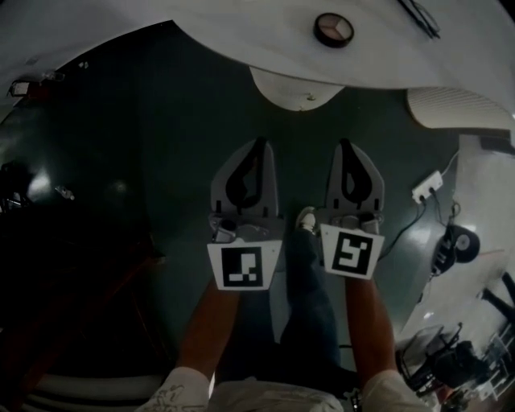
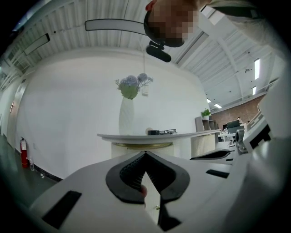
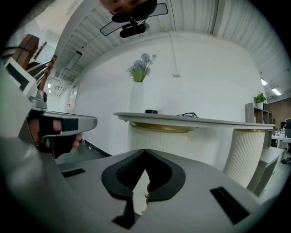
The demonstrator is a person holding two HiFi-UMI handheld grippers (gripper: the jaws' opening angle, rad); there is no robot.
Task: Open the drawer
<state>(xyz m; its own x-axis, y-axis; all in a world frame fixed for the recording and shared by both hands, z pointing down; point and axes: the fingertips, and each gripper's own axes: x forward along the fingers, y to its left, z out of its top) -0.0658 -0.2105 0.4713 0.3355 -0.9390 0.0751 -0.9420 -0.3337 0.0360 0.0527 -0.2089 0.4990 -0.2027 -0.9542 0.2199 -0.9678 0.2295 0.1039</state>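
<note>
No drawer shows in any view. In the head view my left gripper and my right gripper hang side by side over the dark floor, pointing toward a white counter. Both are shut, with their tips meeting and nothing between them. The left gripper view shows the left gripper with its jaws together, pointing level at the counter. In the right gripper view the right gripper is likewise shut, and the counter stands ahead.
The counter rests on a round pedestal, with a ribbed pedestal to the right. On top stand a vase of flowers, glasses and a small round object. A power strip and cables lie at the right.
</note>
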